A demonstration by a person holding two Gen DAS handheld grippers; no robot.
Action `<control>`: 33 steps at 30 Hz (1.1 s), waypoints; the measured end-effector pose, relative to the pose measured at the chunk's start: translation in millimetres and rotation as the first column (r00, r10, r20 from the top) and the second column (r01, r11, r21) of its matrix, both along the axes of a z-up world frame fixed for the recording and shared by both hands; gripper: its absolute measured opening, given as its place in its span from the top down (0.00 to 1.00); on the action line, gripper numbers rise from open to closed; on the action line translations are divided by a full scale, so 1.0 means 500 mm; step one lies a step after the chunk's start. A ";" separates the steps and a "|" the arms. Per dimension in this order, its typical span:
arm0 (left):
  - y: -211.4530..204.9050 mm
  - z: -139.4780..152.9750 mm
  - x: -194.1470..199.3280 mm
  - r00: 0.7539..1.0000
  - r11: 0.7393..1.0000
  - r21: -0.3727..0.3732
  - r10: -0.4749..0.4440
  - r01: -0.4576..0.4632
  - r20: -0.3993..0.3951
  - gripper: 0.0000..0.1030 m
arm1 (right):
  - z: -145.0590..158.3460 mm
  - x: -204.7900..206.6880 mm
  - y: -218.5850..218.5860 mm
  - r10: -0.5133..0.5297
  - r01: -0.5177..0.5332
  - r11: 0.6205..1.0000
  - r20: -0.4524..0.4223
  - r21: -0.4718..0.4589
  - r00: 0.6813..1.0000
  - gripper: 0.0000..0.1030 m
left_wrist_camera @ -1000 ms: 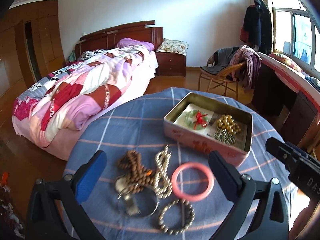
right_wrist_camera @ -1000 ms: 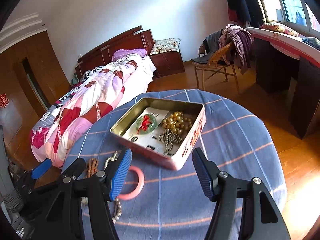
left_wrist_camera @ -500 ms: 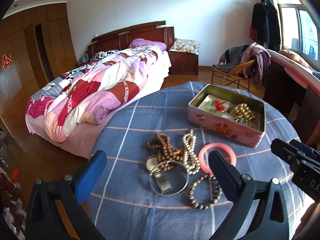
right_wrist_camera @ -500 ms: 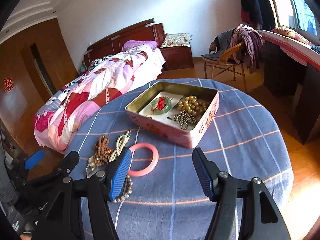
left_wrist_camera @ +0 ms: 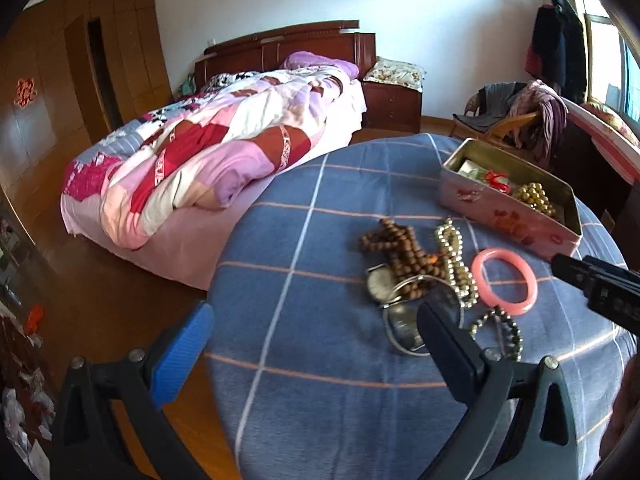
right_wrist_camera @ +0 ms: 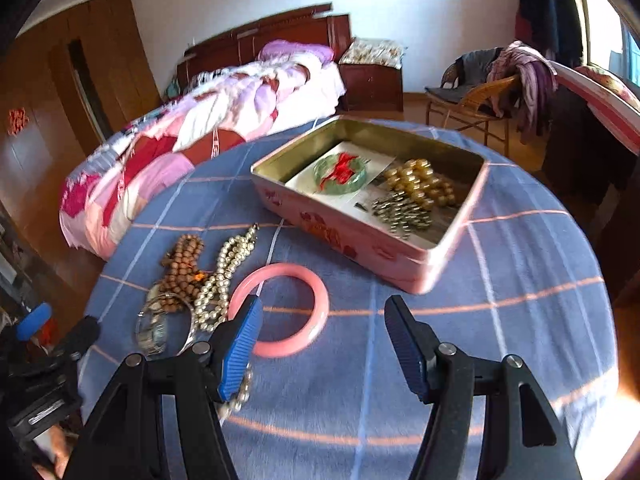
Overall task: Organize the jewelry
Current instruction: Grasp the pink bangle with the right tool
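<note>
- Hovering low over the table, the right gripper [right_wrist_camera: 322, 340] has its blue-padded jaws spread with nothing between them; its left fingertip [right_wrist_camera: 242, 344] overlaps the near rim of the pink bangle [right_wrist_camera: 286, 308] at lower centre of the right wrist view.
- Spread wide too and empty, the left gripper [left_wrist_camera: 312, 350] sits at the bottom of its own view, its right finger in front of the silver wristwatch [left_wrist_camera: 390, 294].
- Left of the bangle lie a pale bead necklace [right_wrist_camera: 224, 276] and a brown wooden bead strand [right_wrist_camera: 182, 266], bunched together and touching.
- A dark bead bracelet [left_wrist_camera: 502, 330] lies just below the bangle.
- Upper centre, the open pink tin [right_wrist_camera: 360, 236] holds a green bangle with red ribbon [right_wrist_camera: 340, 172] and gold beads [right_wrist_camera: 420, 184].
- Everything rests on a blue checked tablecloth [right_wrist_camera: 500, 280].
</note>
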State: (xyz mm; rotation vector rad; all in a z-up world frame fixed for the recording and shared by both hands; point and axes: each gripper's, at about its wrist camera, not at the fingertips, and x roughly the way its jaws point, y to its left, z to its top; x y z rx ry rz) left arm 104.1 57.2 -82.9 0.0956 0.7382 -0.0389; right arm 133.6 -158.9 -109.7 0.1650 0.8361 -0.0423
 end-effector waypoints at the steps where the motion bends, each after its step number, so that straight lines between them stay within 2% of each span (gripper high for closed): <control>1: 0.005 -0.002 0.000 1.000 1.000 -0.003 0.001 -0.001 -0.001 0.00 | -0.010 0.016 0.005 0.005 -0.005 1.000 -0.020 -0.007 1.000 0.38; 3: 0.010 -0.005 0.002 1.000 1.000 -0.008 0.000 0.000 -0.009 0.00 | -0.030 0.043 0.018 0.017 -0.019 0.999 -0.058 -0.031 0.998 0.39; 6: 0.011 -0.012 0.007 1.000 0.999 -0.038 -0.020 0.019 -0.022 0.00 | -0.047 0.067 0.031 0.018 -0.023 0.998 -0.090 -0.061 0.996 0.47; 8: 0.006 -0.018 0.014 0.998 0.998 -0.055 -0.039 0.037 -0.039 0.02 | -0.063 0.083 0.036 0.018 -0.027 0.997 -0.130 -0.072 0.991 0.48; 11: -0.003 -0.031 0.028 0.996 0.996 -0.070 -0.061 0.056 -0.068 0.06 | -0.066 0.085 0.050 0.021 -0.038 0.990 -0.125 -0.135 0.992 0.54; 13: -0.012 -0.039 0.035 0.993 0.995 -0.077 -0.073 0.067 -0.088 0.09 | -0.064 0.078 0.054 0.042 -0.058 0.988 -0.113 -0.145 0.993 0.83; 14: -0.015 -0.043 0.037 0.992 0.994 -0.079 -0.080 0.072 -0.095 0.09 | -0.063 0.076 0.056 0.047 -0.065 0.985 -0.112 -0.161 0.993 0.91; 18: -0.028 -0.050 0.043 0.987 0.990 -0.100 -0.113 0.102 -0.114 0.15 | -0.058 0.066 0.047 0.045 -0.063 0.984 -0.108 -0.169 0.993 0.91; 23: -0.038 -0.053 0.055 0.982 0.985 -0.119 -0.137 0.122 -0.129 0.21 | -0.008 0.023 0.030 0.026 -0.024 0.984 0.004 -0.175 1.000 0.91; 26: -0.040 -0.059 0.070 0.978 0.982 -0.142 -0.144 0.122 -0.152 0.35 | 0.031 -0.010 0.017 0.016 -0.003 0.986 0.075 -0.165 0.997 0.91; 28: -0.044 -0.067 0.082 0.972 0.980 -0.157 -0.152 0.125 -0.177 0.54 | 0.052 -0.024 0.013 0.008 0.008 0.988 0.107 -0.153 0.994 0.91; 31: -0.048 -0.074 0.095 0.964 0.971 -0.202 -0.170 0.129 -0.203 0.71 | 0.078 -0.047 0.004 -0.001 0.020 0.991 0.140 -0.131 0.990 0.91; 33: -0.053 -0.073 0.099 0.964 0.971 -0.200 -0.172 0.132 -0.203 0.72 | 0.089 -0.057 0.002 -0.001 0.020 0.993 0.155 -0.120 0.988 0.91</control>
